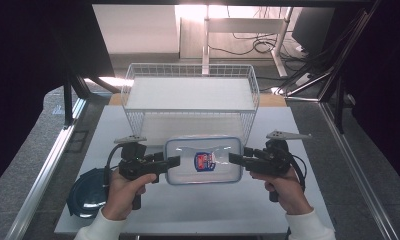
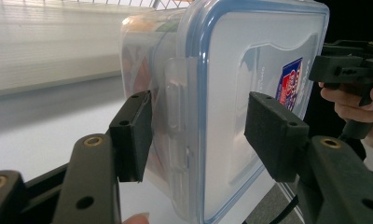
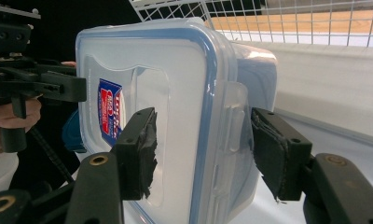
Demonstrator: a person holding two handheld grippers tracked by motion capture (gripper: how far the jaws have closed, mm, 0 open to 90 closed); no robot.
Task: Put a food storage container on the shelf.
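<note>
Person's 2 hands at the near edge, left tool (image 1: 175,161) and right tool (image 1: 233,158) each clamped on an end of the lidded clear container (image 1: 204,160), held above the worktop (image 1: 198,205), wire basket (image 1: 190,95) behind, blue lid (image 1: 85,192) at left.

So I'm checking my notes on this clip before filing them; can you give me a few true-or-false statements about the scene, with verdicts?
1. The left claw and the right claw grip the clear container at opposite ends. True.
2. The container's lid is off. False: the blue-rimmed lid is on it.
3. A white wire basket stands behind the container. True.
4. A red bowl lies by the left hand. False: it is a dark blue round lid.
</note>
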